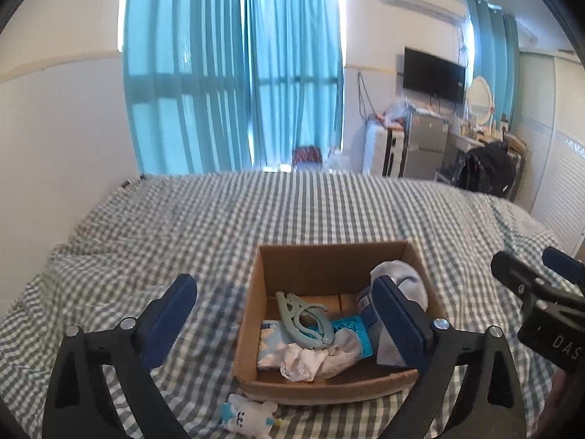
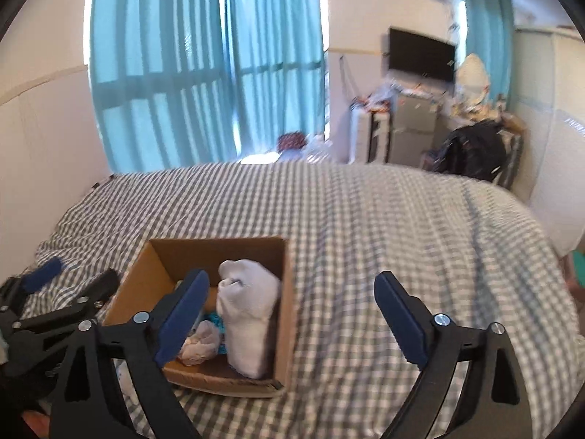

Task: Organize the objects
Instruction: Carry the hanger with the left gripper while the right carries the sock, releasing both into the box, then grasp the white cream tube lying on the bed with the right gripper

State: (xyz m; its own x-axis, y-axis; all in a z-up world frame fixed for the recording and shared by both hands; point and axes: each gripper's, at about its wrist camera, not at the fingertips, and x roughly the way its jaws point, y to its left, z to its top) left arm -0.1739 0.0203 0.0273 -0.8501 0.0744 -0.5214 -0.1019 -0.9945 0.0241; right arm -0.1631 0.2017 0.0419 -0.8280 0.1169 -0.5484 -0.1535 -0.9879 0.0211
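Cardboard box: open-topped, sitting on the bed with its grey-and-white checked cover, lying ahead of the left tongs and reaching across to their right finger; in the right wrist view the same box is sitting ahead and to the left of the right tongs. Left tongs: blue pads spread wide, gripping nothing, the right pad hanging over the box's right side. Right tongs: pads likewise spread wide and gripping nothing, the left pad hanging over the box, the right pad hanging over bare bedcover. Box contents: white rolled socks standing upright against the wall nearest the right tongs; a pale grey-green folding hanger lying on top of a light blue packet; a teal packet just beside the hanger; a crumpled white cloth lying toward the box's near wall. Outside the box: a small white and blue plush toy lying on the bedcover just in front of the near wall, between the left tongs' fingers. Background: blue curtains hanging behind the bed, a dark television mounted on the wall beyond the right finger
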